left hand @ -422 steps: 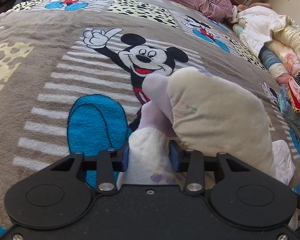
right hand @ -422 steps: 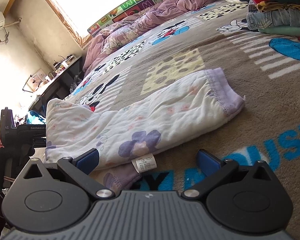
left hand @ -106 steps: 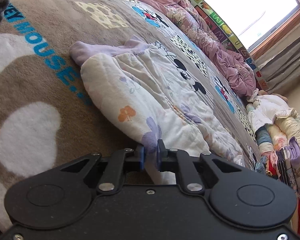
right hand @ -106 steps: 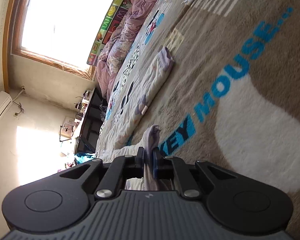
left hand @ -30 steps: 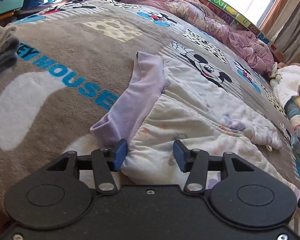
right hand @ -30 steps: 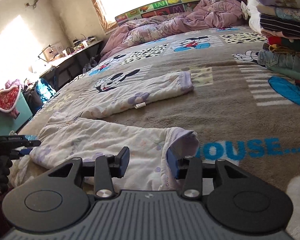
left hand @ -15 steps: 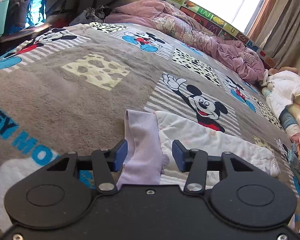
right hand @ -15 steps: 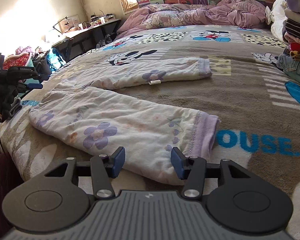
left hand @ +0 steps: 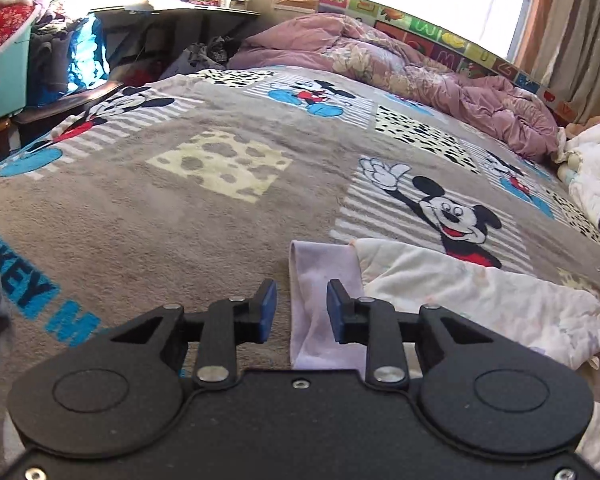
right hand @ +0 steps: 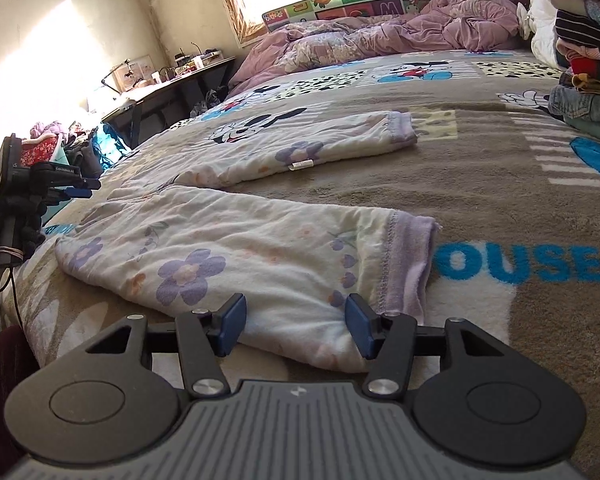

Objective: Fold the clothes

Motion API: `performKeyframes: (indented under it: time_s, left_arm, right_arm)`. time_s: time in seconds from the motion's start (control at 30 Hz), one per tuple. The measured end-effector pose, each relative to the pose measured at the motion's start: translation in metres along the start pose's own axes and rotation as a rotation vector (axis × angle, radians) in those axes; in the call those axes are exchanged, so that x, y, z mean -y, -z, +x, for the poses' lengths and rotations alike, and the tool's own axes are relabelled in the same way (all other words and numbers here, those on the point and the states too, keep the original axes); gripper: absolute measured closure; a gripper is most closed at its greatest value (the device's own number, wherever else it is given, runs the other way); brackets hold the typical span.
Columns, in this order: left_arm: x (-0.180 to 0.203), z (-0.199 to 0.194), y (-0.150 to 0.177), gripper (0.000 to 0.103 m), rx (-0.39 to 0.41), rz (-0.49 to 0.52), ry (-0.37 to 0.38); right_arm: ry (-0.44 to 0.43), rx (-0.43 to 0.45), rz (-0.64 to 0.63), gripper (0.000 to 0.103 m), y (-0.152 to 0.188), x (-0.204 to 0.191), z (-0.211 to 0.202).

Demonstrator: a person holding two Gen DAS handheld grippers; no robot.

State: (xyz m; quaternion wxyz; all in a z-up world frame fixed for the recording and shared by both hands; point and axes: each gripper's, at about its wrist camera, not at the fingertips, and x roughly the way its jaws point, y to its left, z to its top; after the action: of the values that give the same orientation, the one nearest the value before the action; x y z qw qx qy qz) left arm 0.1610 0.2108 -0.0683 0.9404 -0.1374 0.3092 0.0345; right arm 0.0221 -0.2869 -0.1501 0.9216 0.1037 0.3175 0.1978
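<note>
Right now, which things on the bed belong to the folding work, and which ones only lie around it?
Part of the job:
- floral pants, spread flat
- lilac cuff, between the closing jaws of the left gripper
- right gripper, jaws opening around the other leg

Just lying about:
- stack of folded clothes
- pink quilt
- desk
- Mickey blanket

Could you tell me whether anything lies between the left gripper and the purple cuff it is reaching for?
Nothing visible does: the cuff already lies between the closing jaws of the left gripper, which do not yet press it.
</note>
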Motion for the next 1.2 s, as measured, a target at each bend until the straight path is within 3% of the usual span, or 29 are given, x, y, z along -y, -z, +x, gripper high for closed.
performKeyframes:
  time_s: [0.07,0.13,0.17,0.27,0.33,0.4,0.43,0.47,0.5,0.53,0.63,0.77,0.83,0.9,0.97,1.2]
  left_arm:
    - [0.003,0.019,0.003,0.076,-0.066,0.012,0.037]
    - [-0.010,0.037,0.004,0.083,-0.126,-0.038,-0.074]
    - [-0.014,0.034,0.000,0.089,-0.107,-0.061,-0.129]
    - [-0.011,0.013,-0.011,0.092,-0.021,-0.057,-0.164]
    - [-0.007,0.007,-0.013,0.092,-0.010,-0.065,-0.127]
    - [0.003,0.008,-0.009,0.092,-0.020,-0.011,-0.079]
    - [0.008,0.015,-0.006,0.092,-0.055,0.021,-0.070]
    - [0.012,0.024,-0.002,0.085,-0.105,0.057,-0.072]
    - [0.013,0.032,0.003,0.083,-0.139,0.093,-0.163]
    - [0.010,0.031,0.003,0.086,-0.134,0.084,-0.208]
    - [0.004,0.010,-0.001,0.087,-0.073,0.004,-0.157]
    - [0.021,-0.021,0.004,0.087,-0.045,0.079,-0.109]
    - [0.029,-0.034,0.009,0.082,-0.047,0.130,-0.078]
    - [0.035,-0.046,0.014,0.067,-0.047,0.181,-0.065]
    - [0.039,-0.060,0.019,0.058,-0.036,0.219,-0.036]
    - [0.060,-0.098,0.045,0.052,-0.034,0.474,0.014]
  right_arm:
    - [0.009,0.003,-0.004,0.048,-0.001,-0.002,-0.001]
    - [0.021,0.006,-0.008,0.048,-0.002,-0.003,-0.003]
    - [0.028,0.007,-0.011,0.048,-0.003,-0.004,-0.005]
    - [0.049,0.013,-0.004,0.048,-0.005,-0.005,-0.014]
    - [0.052,0.021,0.007,0.048,-0.005,-0.003,-0.020]
    - [0.058,0.023,0.007,0.048,-0.005,-0.002,-0.023]
    - [0.061,0.021,0.006,0.048,-0.005,-0.002,-0.023]
    - [0.062,0.023,0.005,0.048,-0.005,-0.003,-0.024]
    - [0.064,0.025,0.000,0.048,-0.005,-0.004,-0.026]
    - [0.065,0.027,-0.007,0.048,-0.006,-0.006,-0.027]
    - [0.078,0.034,-0.053,0.048,-0.008,-0.010,-0.033]
    - [0.085,0.034,-0.106,0.047,-0.011,-0.013,-0.036]
    - [0.086,0.032,-0.154,0.048,-0.013,-0.018,-0.037]
    - [0.087,0.031,-0.208,0.047,-0.015,-0.025,-0.037]
    - [0.092,0.027,-0.271,0.047,-0.016,-0.033,-0.038]
    - [0.118,-0.033,-0.490,0.046,-0.005,-0.060,-0.036]
